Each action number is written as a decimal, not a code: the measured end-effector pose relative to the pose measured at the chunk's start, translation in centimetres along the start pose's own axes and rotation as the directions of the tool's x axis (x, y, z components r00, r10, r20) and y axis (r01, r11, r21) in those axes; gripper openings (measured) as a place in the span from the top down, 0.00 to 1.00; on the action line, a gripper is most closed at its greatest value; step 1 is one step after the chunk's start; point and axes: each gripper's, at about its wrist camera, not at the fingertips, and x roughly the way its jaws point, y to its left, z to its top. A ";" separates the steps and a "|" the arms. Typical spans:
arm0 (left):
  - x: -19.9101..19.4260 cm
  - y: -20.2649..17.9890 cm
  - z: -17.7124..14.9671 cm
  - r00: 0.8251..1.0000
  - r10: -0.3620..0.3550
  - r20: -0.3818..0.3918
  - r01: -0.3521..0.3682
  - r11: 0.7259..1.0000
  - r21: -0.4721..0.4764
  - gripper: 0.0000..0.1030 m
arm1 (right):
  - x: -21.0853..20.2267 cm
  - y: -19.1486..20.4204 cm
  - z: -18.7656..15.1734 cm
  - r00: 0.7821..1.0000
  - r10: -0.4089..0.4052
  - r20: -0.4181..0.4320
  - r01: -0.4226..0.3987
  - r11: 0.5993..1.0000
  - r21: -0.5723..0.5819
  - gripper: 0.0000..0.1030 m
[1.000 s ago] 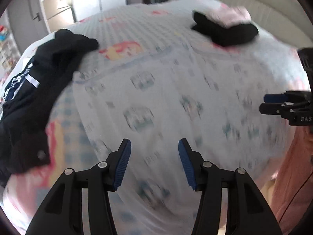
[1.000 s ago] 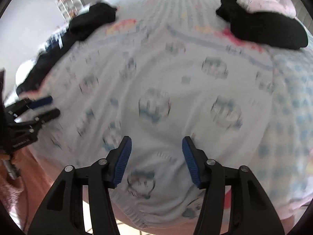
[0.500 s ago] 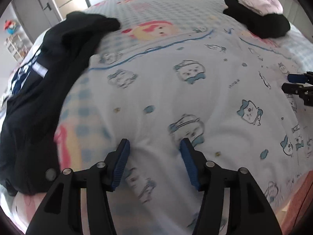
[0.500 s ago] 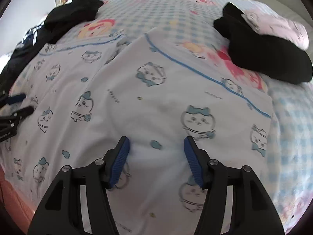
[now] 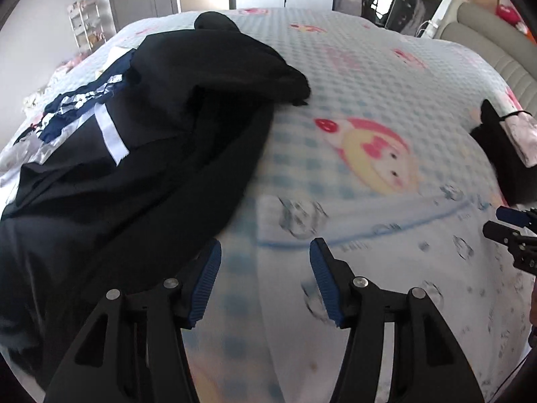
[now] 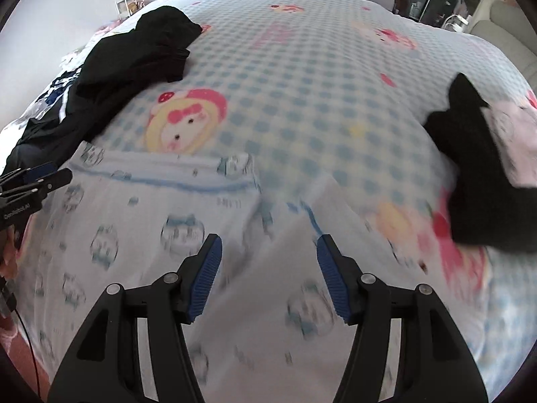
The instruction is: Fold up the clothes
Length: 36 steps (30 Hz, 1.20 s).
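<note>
A white garment with small blue cartoon prints (image 6: 141, 235) lies spread on the bed, blurred by motion; it also shows in the left wrist view (image 5: 386, 268). My left gripper (image 5: 265, 275) is open and empty above the garment's left far corner, next to a black clothes heap (image 5: 151, 134). My right gripper (image 6: 268, 268) is open and empty over the garment's middle far edge. Each gripper shows at the edge of the other's view: the right one (image 5: 510, 228) and the left one (image 6: 37, 181).
The bed has a blue checked cover with pink cartoon faces (image 6: 302, 67). A black clothes heap (image 6: 134, 53) lies at the left. A folded black and pink pile (image 6: 486, 168) lies at the right. Shelves and doors stand beyond the bed.
Both grippers have moved forward over the garment towards its far edge. Both stay open. The views now show more of the bed cover and are blurred.
</note>
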 end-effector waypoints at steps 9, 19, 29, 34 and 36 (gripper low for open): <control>2.1 0.6 0.9 0.993 -0.122 0.005 0.122 0.992 -0.028 0.95 | 5.2 -0.2 3.6 0.991 0.114 -0.064 -0.112 0.993 0.033 0.87; 3.0 2.0 0.4 0.996 -0.024 -0.081 0.022 0.999 -0.024 0.89 | 7.1 1.2 5.1 0.982 0.151 -0.111 -0.153 0.988 -0.004 0.80; -5.0 -7.1 2.7 0.982 -0.168 0.091 0.150 0.972 0.181 0.52 | -2.1 -7.1 2.1 0.991 0.108 0.079 -0.120 0.979 0.167 0.44; -2.6 -17.0 2.5 0.955 -0.296 -0.033 0.285 0.877 0.388 0.75 | -3.0 -10.5 -2.3 0.999 0.025 0.027 -0.030 0.982 0.187 0.44; -1.1 -19.9 2.3 0.942 -0.318 -0.103 0.331 0.843 0.424 0.80 | -1.9 -11.8 -3.8 1.000 -0.002 -0.027 0.008 0.978 0.209 0.44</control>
